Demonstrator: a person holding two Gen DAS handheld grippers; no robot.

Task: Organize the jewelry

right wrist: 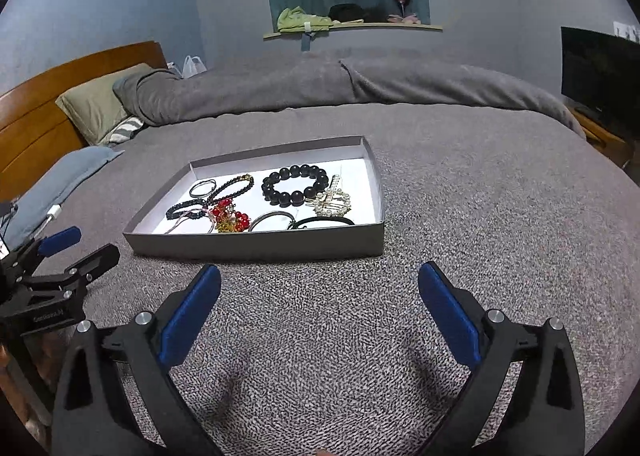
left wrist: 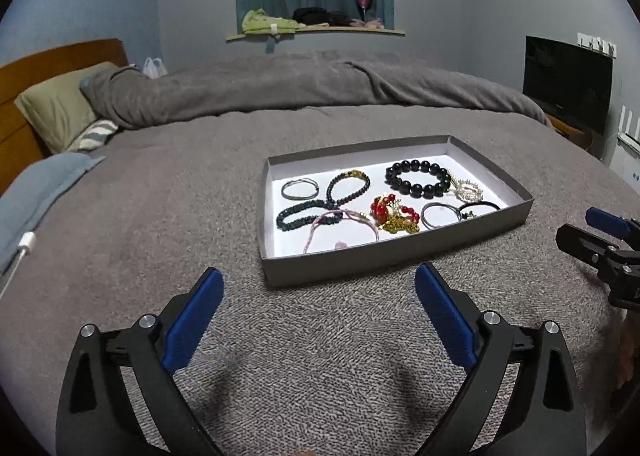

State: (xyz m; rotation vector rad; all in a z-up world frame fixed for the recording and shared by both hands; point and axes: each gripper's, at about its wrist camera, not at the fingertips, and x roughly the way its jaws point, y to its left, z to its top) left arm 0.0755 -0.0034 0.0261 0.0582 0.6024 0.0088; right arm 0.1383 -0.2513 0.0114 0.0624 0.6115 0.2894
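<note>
Both grippers, left gripper (left wrist: 319, 288) and right gripper (right wrist: 320, 282), spread wide and empty; grey tray (left wrist: 400, 256) straight ahead, black bead bracelet (right wrist: 295, 185) nearer the right.

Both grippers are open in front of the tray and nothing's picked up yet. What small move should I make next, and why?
Probably ease the right gripper forward over the tray's near wall toward the big black bead bracelet. Both grippers, the left gripper included, stand open and empty short of the tray, and that bracelet lies apart from the tangled red and gold pieces, so it looks the easiest first pick.
</note>
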